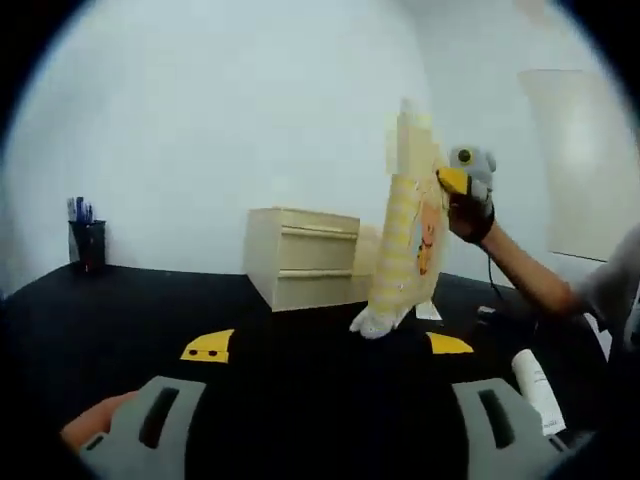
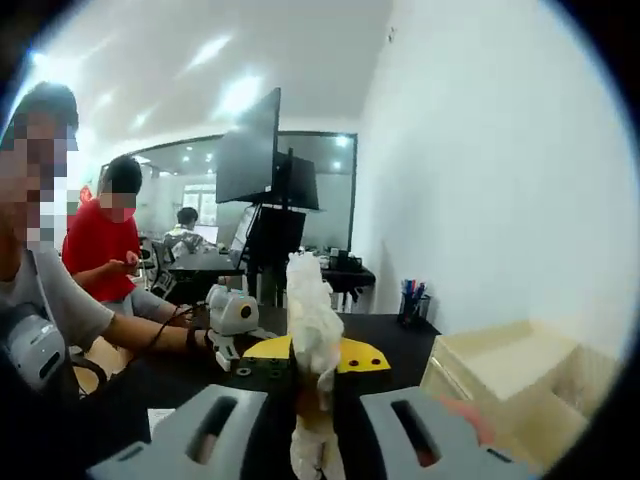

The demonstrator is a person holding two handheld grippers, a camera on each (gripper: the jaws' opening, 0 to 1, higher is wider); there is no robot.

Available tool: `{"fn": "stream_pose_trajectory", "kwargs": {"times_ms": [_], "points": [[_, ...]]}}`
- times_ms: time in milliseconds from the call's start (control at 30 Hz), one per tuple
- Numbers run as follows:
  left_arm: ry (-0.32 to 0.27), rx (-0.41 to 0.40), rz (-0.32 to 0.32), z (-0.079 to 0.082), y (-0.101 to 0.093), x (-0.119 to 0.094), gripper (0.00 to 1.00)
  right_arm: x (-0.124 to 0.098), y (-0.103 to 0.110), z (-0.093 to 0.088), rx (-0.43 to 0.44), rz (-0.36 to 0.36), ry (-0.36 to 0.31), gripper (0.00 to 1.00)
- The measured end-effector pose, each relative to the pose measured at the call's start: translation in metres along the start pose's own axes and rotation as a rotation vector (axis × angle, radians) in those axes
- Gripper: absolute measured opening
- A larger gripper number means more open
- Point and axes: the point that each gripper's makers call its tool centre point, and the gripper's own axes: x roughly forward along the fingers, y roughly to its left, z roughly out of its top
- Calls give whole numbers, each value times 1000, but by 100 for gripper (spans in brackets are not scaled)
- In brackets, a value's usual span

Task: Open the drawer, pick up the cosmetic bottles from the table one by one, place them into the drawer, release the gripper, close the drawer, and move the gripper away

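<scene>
The right hand-held gripper (image 2: pixel 312 425) is clamped on a white bottle (image 2: pixel 312 330), which stands upright between its grey jaws, lifted above the black desk (image 2: pixel 180 380). In the left gripper view, the same gripper (image 1: pixel 470 175) is raised high at right, gripped by a gloved hand (image 1: pixel 468 212). The left hand-held gripper (image 1: pixel 325 425) has its jaws spread wide — nothing between them. The cream drawer unit (image 1: pixel 303 257) sits on the desk, drawers shut. Another bottle (image 1: pixel 538 388) lies at right; a pen cup (image 1: pixel 87 240) stands far left.

Grey-jawed hand-held gripper (image 1: pixel 320 425) with slotted pads, yellow jaw tips, person's grey sleeve (image 1: pixel 615 285), black glove (image 1: pixel 470 215)
</scene>
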Motion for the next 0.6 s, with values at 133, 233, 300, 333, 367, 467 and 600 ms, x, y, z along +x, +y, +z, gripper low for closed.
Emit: {"fn": "stream_pose_trajectory", "kwargs": {"times_ms": [133,233,300,333,367,467,600], "points": [[13,-12,8,-4,2,-1,68,-12,-15,10,-30,-36,10,9],[8,-15,11,-4,2,-2,68,-23,-30,20,-32,-46,-4,9],[6,-18,13,-4,2,-2,68,-28,-39,24,-20,-51,-8,9],[7,-18,15,-4,3,-2,68,-30,-42,24,-2,-57,-1,9],[10,-16,16,-5,3,-1,68,-31,-45,25,-1,-65,5,9],[18,-7,17,-6,2,0,68,-40,-52,24,-18,-84,32,9],[22,-3,14,-7,2,0,68,-49,-63,25,-16,-101,40,9]]}}
